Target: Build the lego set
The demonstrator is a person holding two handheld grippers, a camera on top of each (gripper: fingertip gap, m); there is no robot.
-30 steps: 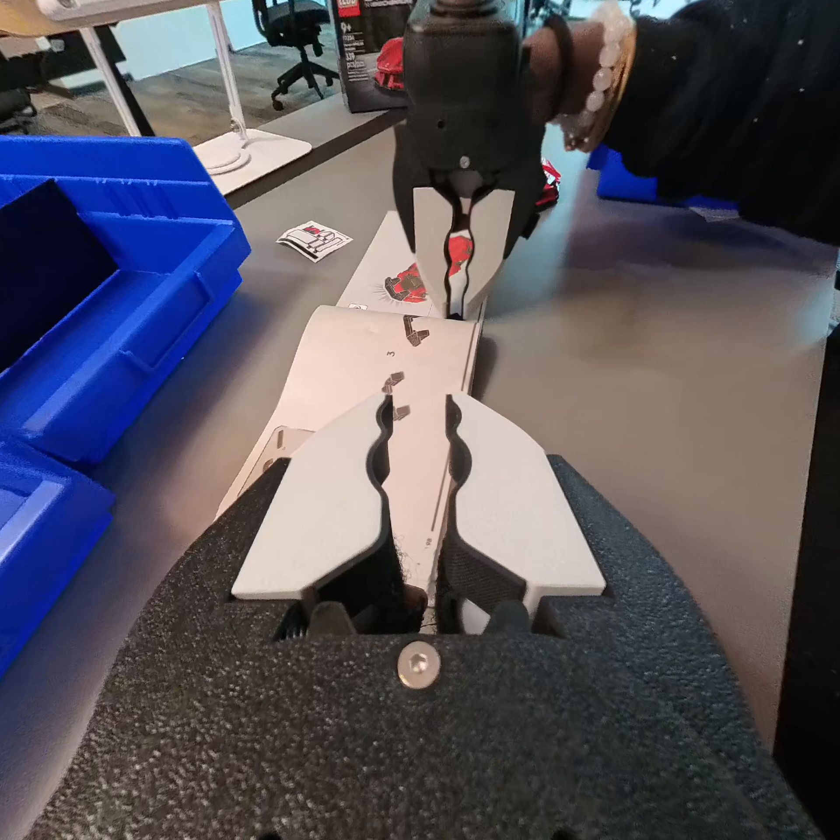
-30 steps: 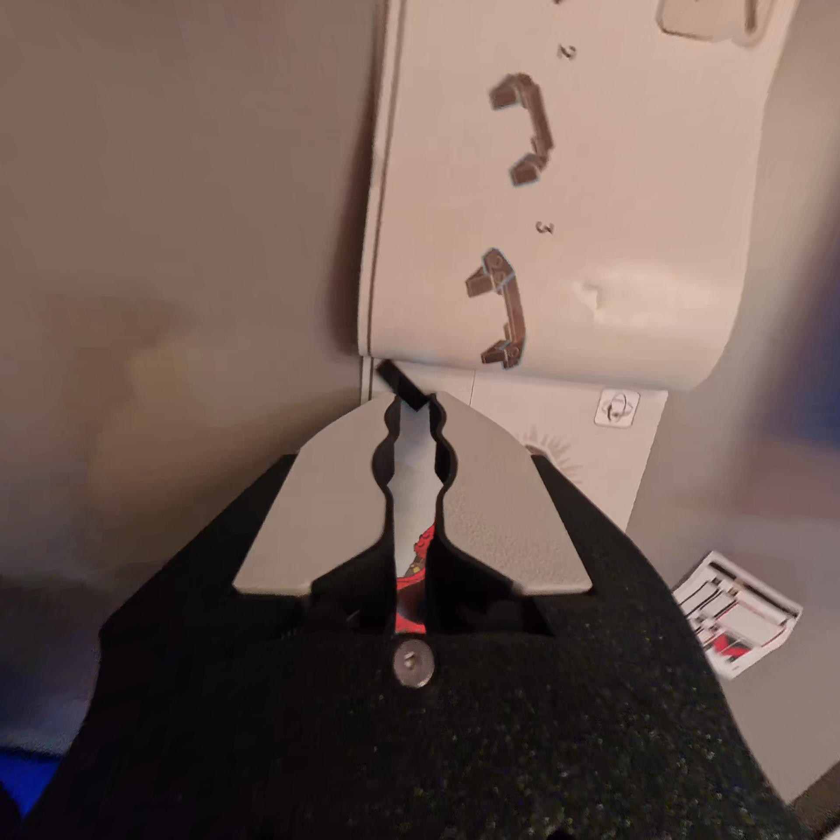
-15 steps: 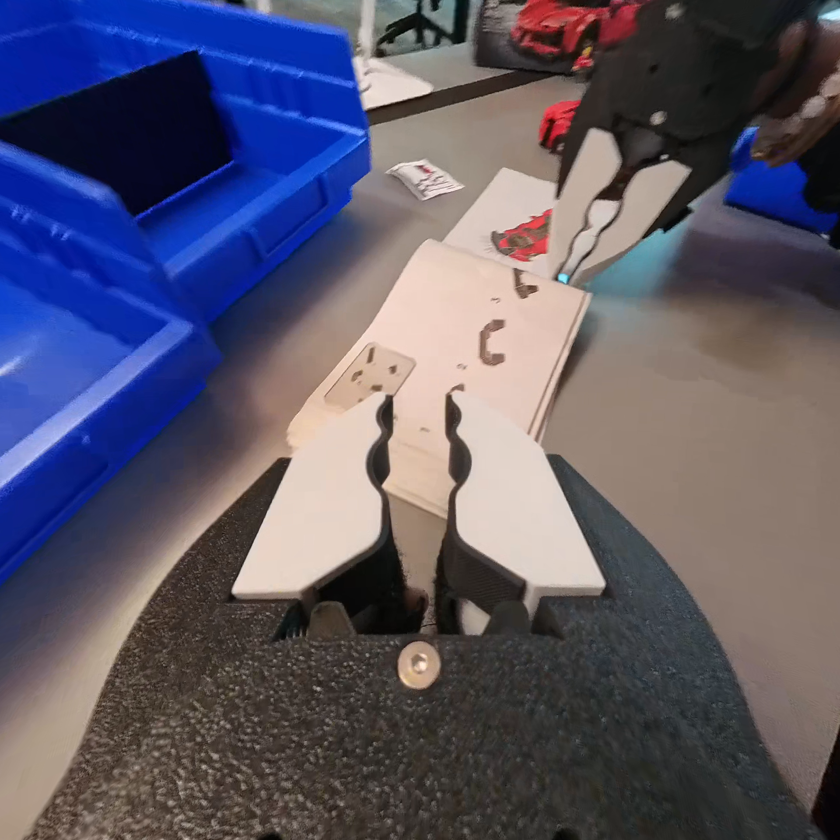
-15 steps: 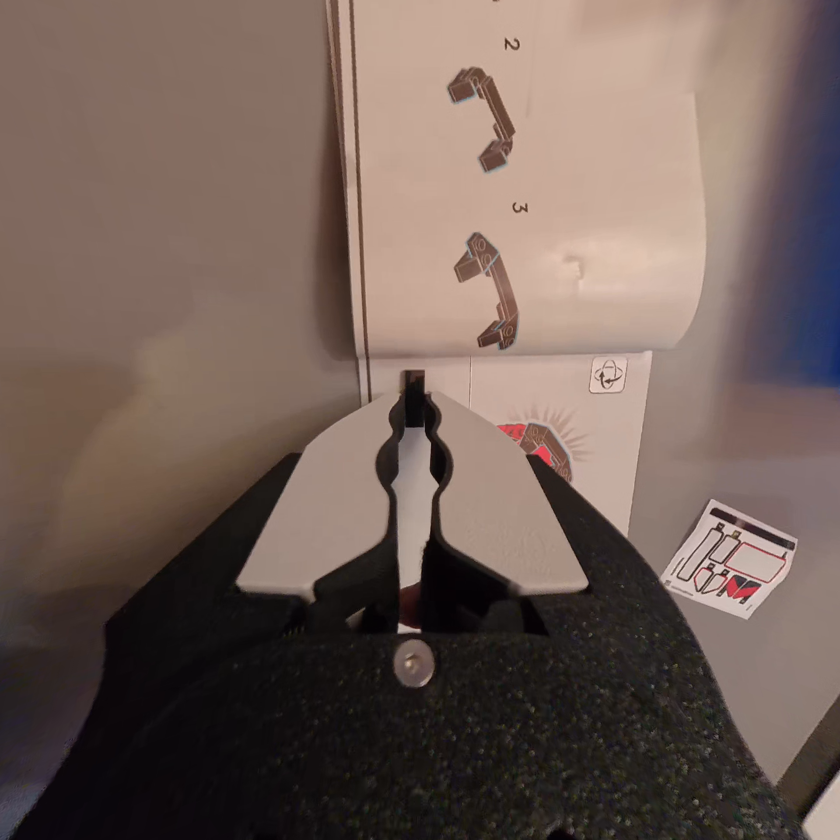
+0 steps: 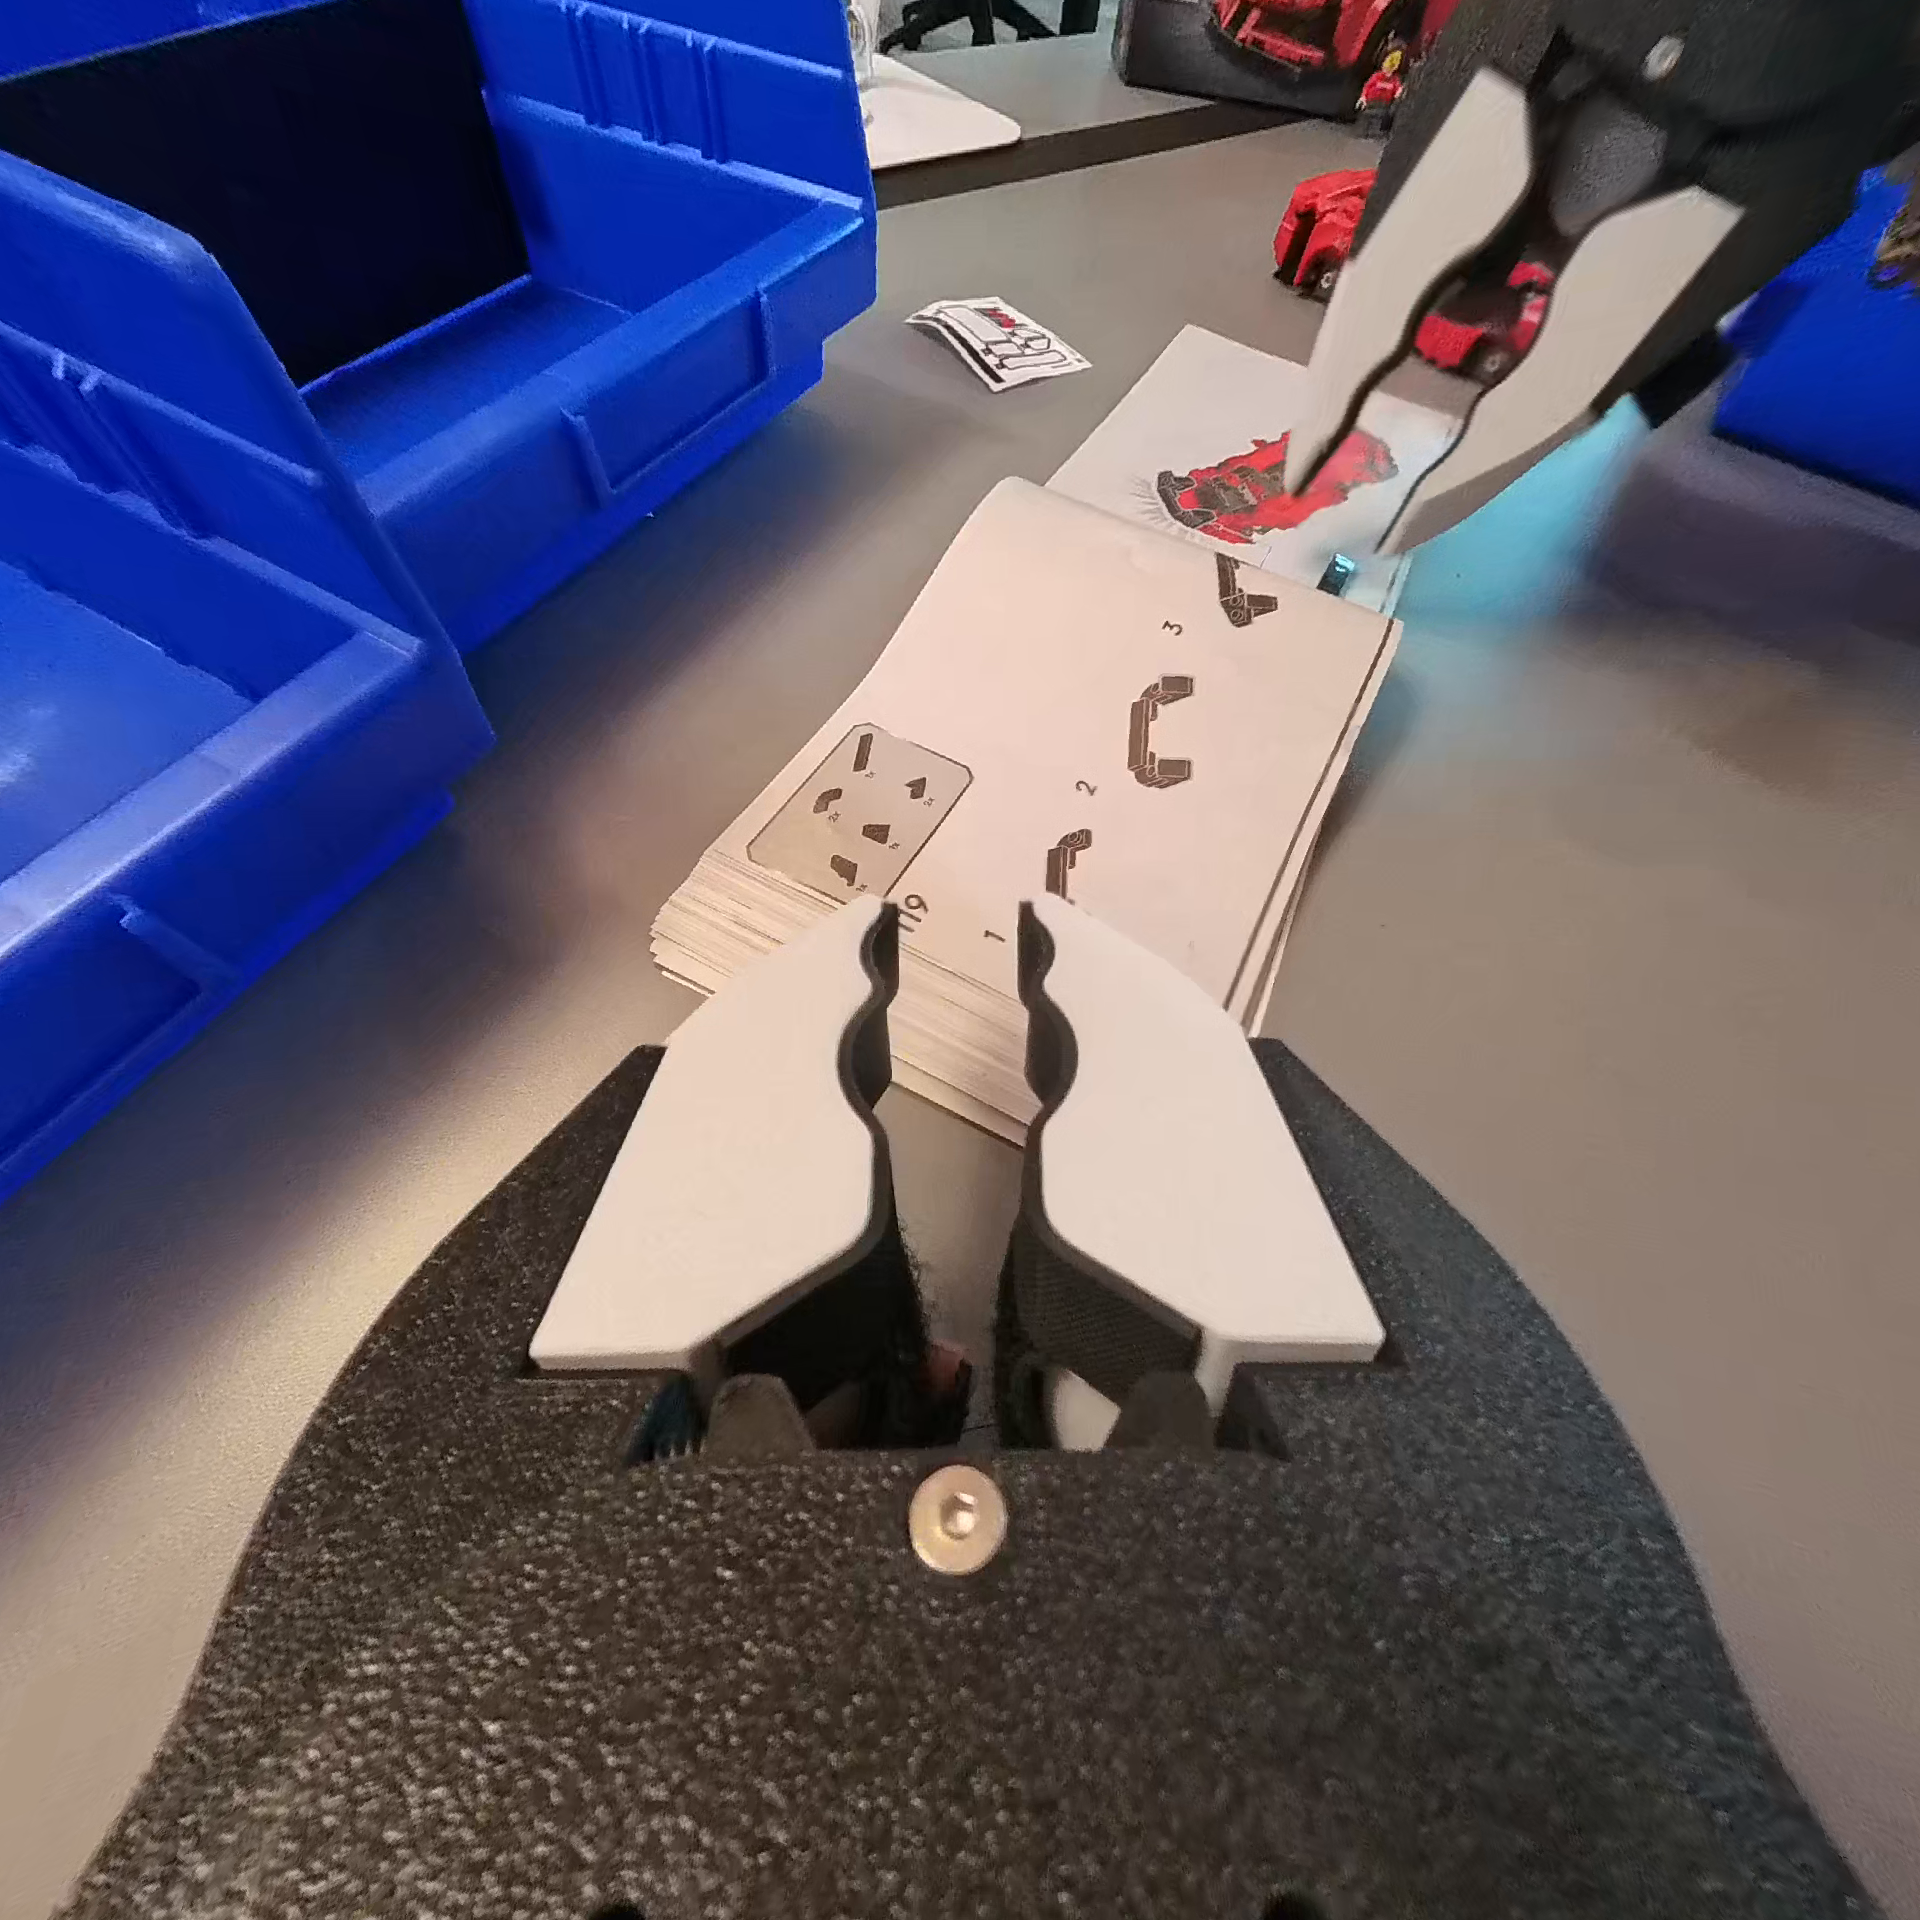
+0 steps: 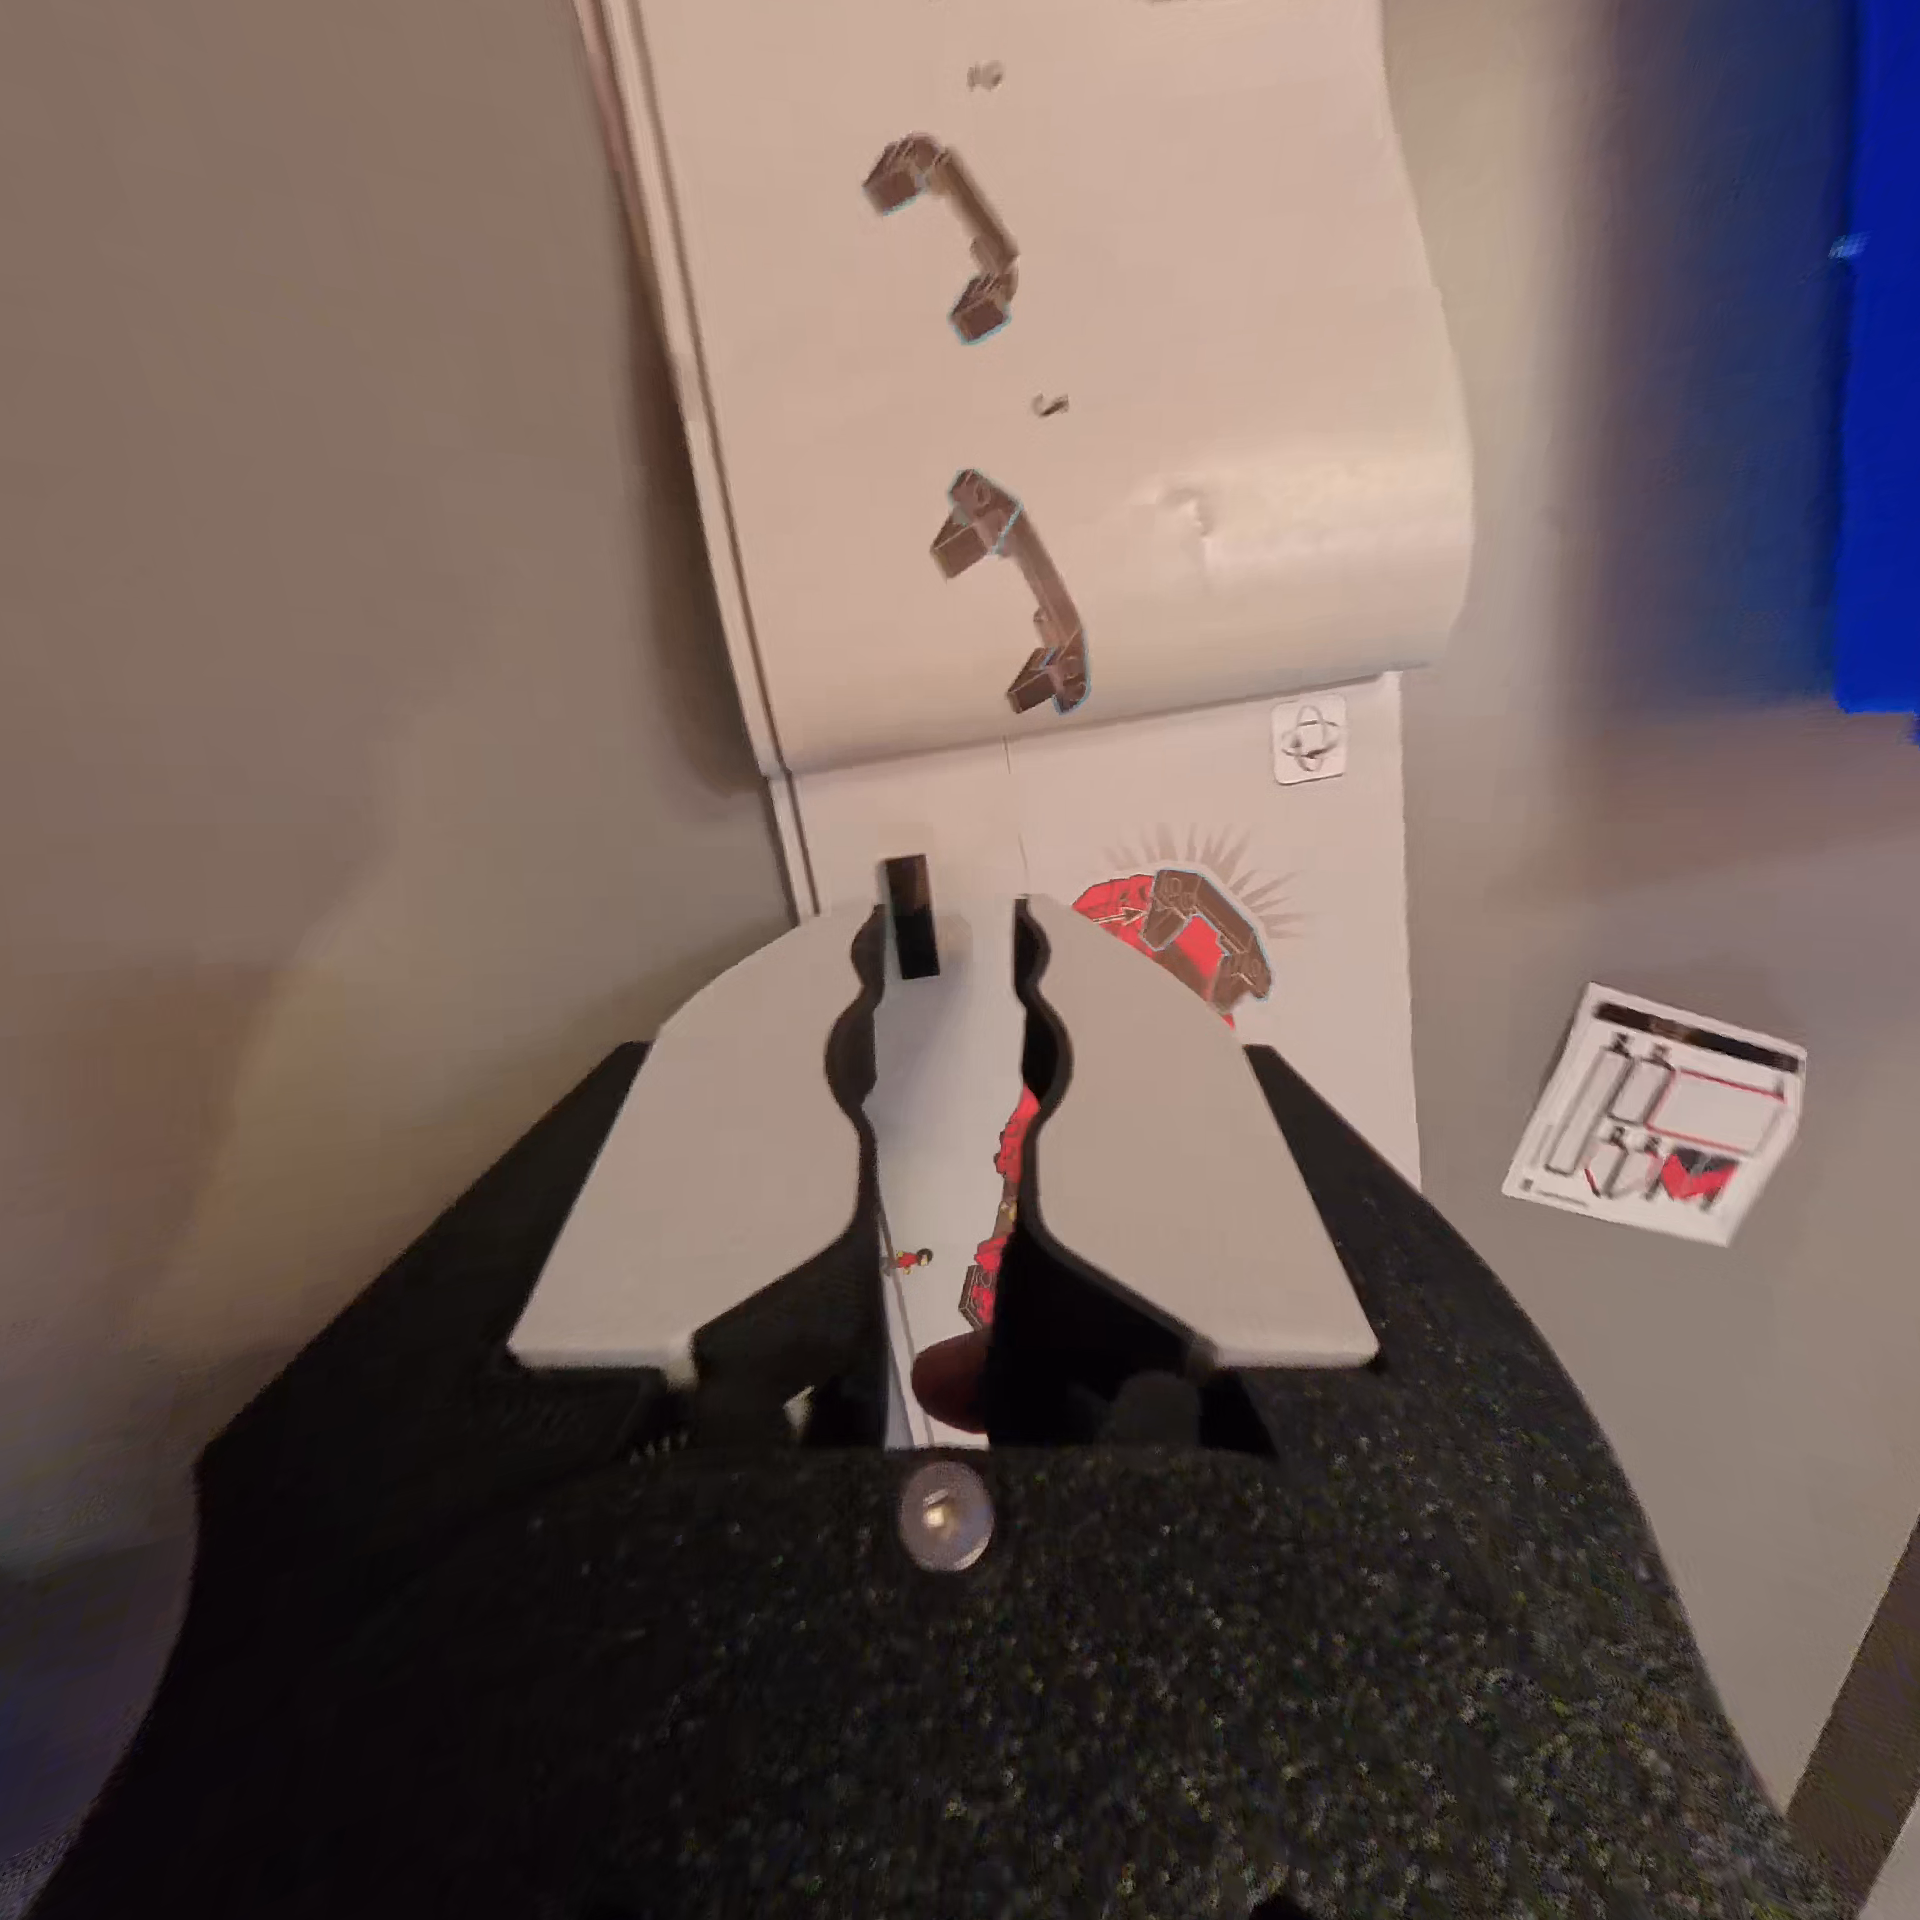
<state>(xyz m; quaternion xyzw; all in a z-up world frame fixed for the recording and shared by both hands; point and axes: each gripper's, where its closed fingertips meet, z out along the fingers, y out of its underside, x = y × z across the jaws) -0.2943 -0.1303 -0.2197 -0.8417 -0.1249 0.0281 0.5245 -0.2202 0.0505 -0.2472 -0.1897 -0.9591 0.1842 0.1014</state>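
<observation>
The open instruction booklet [image 5: 1049, 769] lies on the grey table; it also shows in the right wrist view [image 6: 1101, 416]. A small black brick [image 6: 912, 920] lies on its lower page, and in the left wrist view it shows as a dark speck [image 5: 1340, 569]. My right gripper [image 6: 945, 909] is open and empty, its tips just behind the brick, which lies next to its left finger. In the left wrist view the right gripper [image 5: 1361, 499] hovers over the far page. My left gripper [image 5: 951, 914] is open and empty, just above the booklet's near edge.
Blue bins [image 5: 416, 364] stand close on the left, and another blue bin [image 5: 1829, 364] at the far right. A sticker sheet [image 5: 997, 338] lies beyond the booklet; it also shows in the right wrist view [image 6: 1652, 1112]. A partly built red car [image 5: 1330, 229] sits behind, before a set box [image 5: 1247, 52]. Spacing between my two grippers at the tips: around 20 centimeters.
My right gripper has opened and let go of the black brick, which now lies on the page. My left gripper has drawn back from over the booklet to its near edge.
</observation>
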